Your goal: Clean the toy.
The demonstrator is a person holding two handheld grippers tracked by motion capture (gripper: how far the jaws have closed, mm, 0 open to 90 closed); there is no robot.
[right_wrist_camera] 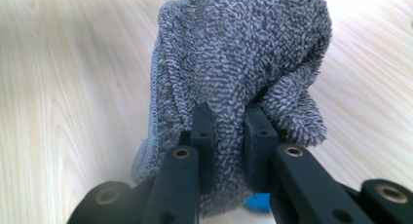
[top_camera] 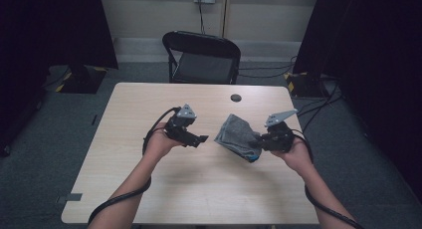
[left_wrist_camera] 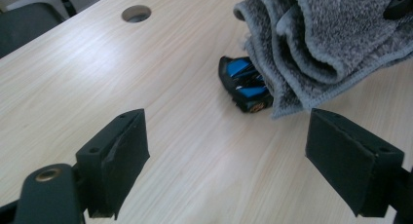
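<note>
A grey terry cloth (top_camera: 235, 135) hangs bunched above the middle of the light wood table (top_camera: 149, 199). My right gripper (top_camera: 260, 141) is shut on one edge of it; in the right gripper view the cloth (right_wrist_camera: 243, 53) is pinched between the two black jaws of that gripper (right_wrist_camera: 228, 136). My left gripper (top_camera: 201, 139) stands open a little to the left of the cloth, with nothing between its jaws. In the left gripper view that gripper (left_wrist_camera: 226, 151) faces the cloth (left_wrist_camera: 321, 39), and a black and blue object (left_wrist_camera: 243, 83) lies on the table under the cloth's folds.
A round cable hole (top_camera: 236, 97) sits near the table's far edge. A black folding chair (top_camera: 203, 57) stands behind the table. Cables trail from both grippers off the near edge. Dark stands with yellow-striped bases (top_camera: 79, 79) flank the table on the floor.
</note>
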